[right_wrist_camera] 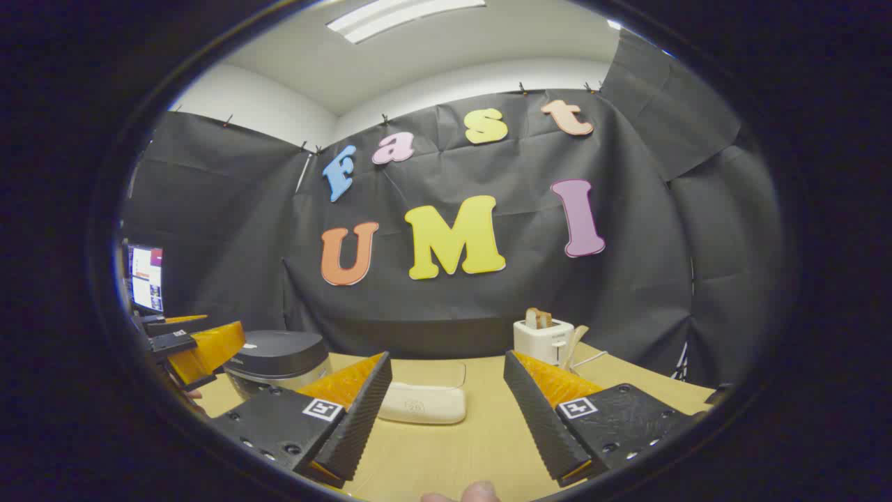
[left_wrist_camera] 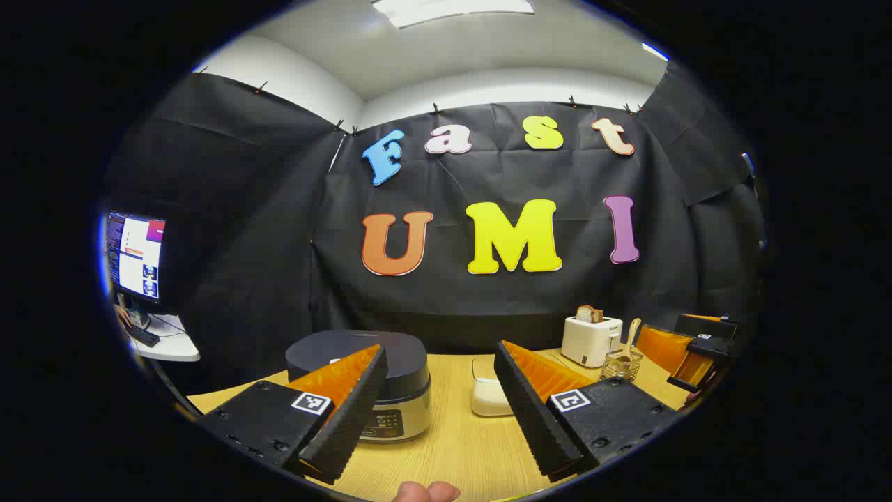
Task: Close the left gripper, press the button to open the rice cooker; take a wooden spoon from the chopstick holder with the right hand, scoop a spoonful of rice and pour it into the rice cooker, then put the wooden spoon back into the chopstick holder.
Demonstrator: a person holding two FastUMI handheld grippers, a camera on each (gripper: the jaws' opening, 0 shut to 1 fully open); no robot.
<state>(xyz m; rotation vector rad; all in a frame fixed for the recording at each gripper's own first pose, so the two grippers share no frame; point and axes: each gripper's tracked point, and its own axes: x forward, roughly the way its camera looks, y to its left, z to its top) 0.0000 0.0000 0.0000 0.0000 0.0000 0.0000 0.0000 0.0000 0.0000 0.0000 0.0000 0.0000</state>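
Observation:
The rice cooker (left_wrist_camera: pixel 359 373), with a dark lid and a silver body, stands shut on the wooden table just beyond my left gripper's left finger. My left gripper (left_wrist_camera: pixel 440 355) is open and holds nothing. A white rice box (left_wrist_camera: pixel 488 397) lies between its fingers, farther back. A wooden spoon (left_wrist_camera: pixel 633 335) stands in the chopstick holder (left_wrist_camera: pixel 622 364) at the right, beside the right gripper (left_wrist_camera: pixel 697 352). In the right gripper view, my right gripper (right_wrist_camera: pixel 447 359) is open and empty above the table, with the rice box (right_wrist_camera: pixel 424 403) ahead, the rice cooker (right_wrist_camera: pixel 279 355) to the left and the spoon (right_wrist_camera: pixel 578 343) by the toaster.
A white toaster (left_wrist_camera: pixel 591 338) with bread stands at the back right. A monitor (left_wrist_camera: pixel 136 254) and a small desk are off to the left. The left gripper (right_wrist_camera: pixel 195 348) shows at the left edge near the cooker. Bare table (right_wrist_camera: pixel 481 432) stretches in front.

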